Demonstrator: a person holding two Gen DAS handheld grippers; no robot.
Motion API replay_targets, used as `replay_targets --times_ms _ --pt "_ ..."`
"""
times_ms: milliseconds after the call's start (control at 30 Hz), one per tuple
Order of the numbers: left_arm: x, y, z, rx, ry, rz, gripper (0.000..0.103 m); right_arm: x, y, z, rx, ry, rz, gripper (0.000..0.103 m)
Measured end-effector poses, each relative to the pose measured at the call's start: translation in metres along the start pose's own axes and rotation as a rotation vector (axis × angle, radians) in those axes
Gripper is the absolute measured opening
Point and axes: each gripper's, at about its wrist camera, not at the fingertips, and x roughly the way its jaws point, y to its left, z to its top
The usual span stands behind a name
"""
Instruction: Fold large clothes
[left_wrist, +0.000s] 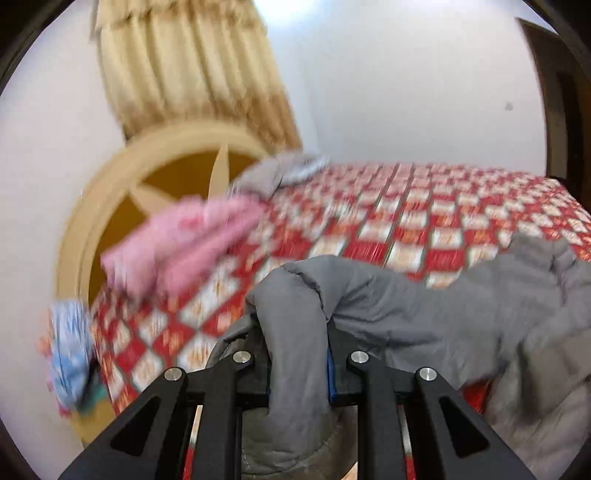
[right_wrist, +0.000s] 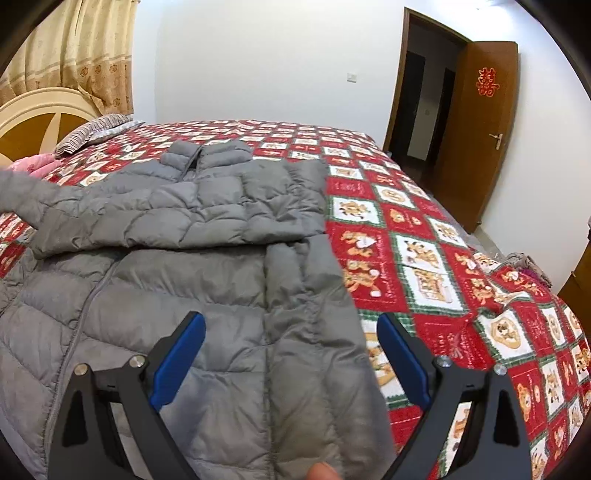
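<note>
Left gripper (left_wrist: 297, 354) is pinched on a bunched sleeve of the grey jacket (left_wrist: 406, 306), the fabric rising between its fingers and draping over them. Right gripper (right_wrist: 291, 354) is spread wide, fingers apart above the jacket's (right_wrist: 207, 236) lower right edge, not touching it. Jacket: grey quilted down, zip front, collar at the far end, lying flat on the bed (right_wrist: 424, 236) with one sleeve folded across the chest. Bedspread: red and white checks with bear prints; its lettering is too small to read. Beyond, the brown door (right_wrist: 476, 122) carries a red paper character.
</note>
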Motion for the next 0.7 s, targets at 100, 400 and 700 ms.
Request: replay_targets --times_ms 100,400,700 --pt "-0.026 -0.044 0.033 0.046 -0.072 -0.081 0.019 0.004 -0.005 -0.002 0.014 0.01 -0.023 0.096" --pt "-0.1 -0.229 0.032 0.246 -0.154 -0.368 0.019 0.006 -0.023 -0.008 0.061 0.019 -0.017 0.096" --pt "-0.127 -0.348 -0.012 0.374 -0.128 -0.481 0.054 0.022 -0.041 -0.024 0.161 0.071 0.013 0.096"
